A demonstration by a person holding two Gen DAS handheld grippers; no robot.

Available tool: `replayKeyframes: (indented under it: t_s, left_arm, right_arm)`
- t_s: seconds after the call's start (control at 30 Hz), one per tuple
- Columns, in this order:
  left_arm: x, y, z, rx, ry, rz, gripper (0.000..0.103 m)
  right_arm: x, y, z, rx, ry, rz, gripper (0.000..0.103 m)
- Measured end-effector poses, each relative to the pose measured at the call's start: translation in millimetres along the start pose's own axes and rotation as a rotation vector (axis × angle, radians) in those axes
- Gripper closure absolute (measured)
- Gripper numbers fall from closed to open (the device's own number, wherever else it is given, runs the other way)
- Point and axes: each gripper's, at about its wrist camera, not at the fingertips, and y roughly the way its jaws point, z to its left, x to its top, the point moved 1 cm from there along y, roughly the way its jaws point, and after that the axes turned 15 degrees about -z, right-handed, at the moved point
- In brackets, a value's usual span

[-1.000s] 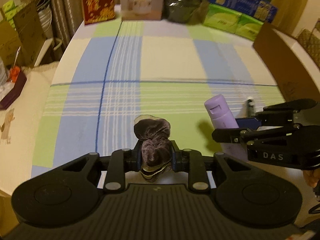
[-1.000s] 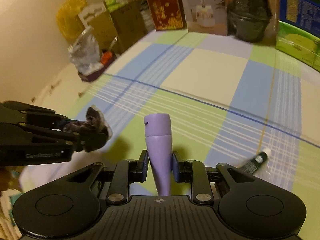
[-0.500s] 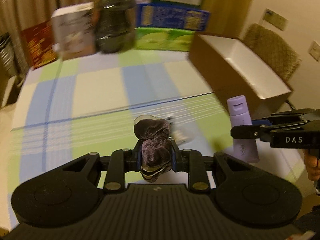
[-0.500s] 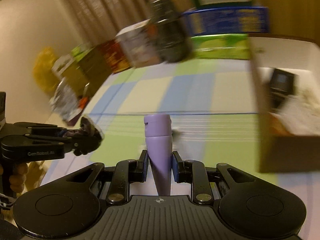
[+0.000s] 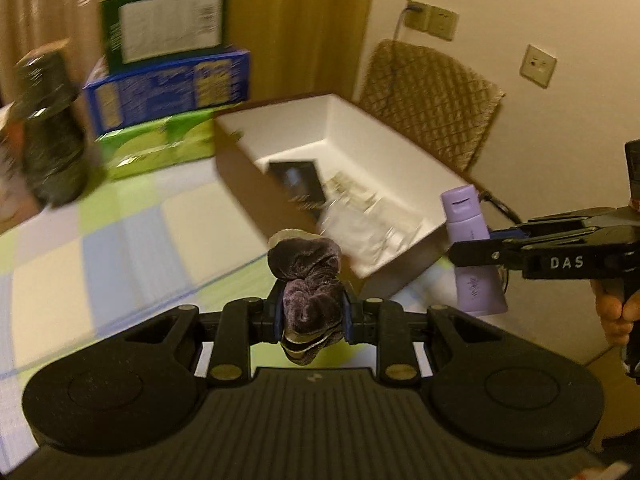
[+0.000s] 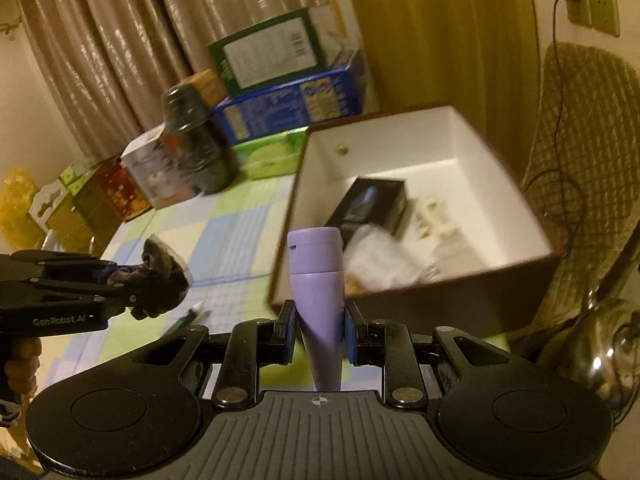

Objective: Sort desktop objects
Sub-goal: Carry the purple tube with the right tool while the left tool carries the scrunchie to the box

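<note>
So this looks like the carry-to-the-box step — both grippers are loaded and aimed at the open cardboard box [image 6: 420,168], brown outside, white inside, sitting at the edge of the table. The box already has stuff in it: a small black carton [image 6: 370,204] lying flat, plus some crinkly clear plastic and pale bits I can't make out because of blur.

Left gripper [image 5: 312,316] is clenched on a dark purple velvet scrunchie [image 5: 306,276], bunched up between the pads and held in the air short of the box's near wall. Right gripper [image 6: 318,334] is clamped around a lilac tube [image 6: 316,276], cap end pointing away and up, also held in the air just short of the box's near rim. My guess at the next move: bring each one over the rim, clear of the wall, then let go. The tube is stiff and should just drop; the scrunchie is soft and might cling to a pad.

One small dark tube [image 6: 188,316] lies on the cloth, so the job isn't done.

Surface is a checked tablecloth [image 5: 120,240] in green, blue and cream. Around it — curtains, stacked cartons, a dark wrapped jar, a quilted chair back, wall sockets.
</note>
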Motion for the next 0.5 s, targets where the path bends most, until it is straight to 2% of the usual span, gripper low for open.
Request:
replayKeyframes:
  t_s: [0.27,0.5]
  left_arm:
    - [38,56,-33,-0.033,0.031,-0.026,0.081]
    - [53,110,-43,-0.004,0.043,0.007,0.081]
  right_arm:
    - [41,17,-38,0.019,-0.033,-0.038,0.082]
    - [62,54,-73,0.005,-0.055,-0.022,0.082]
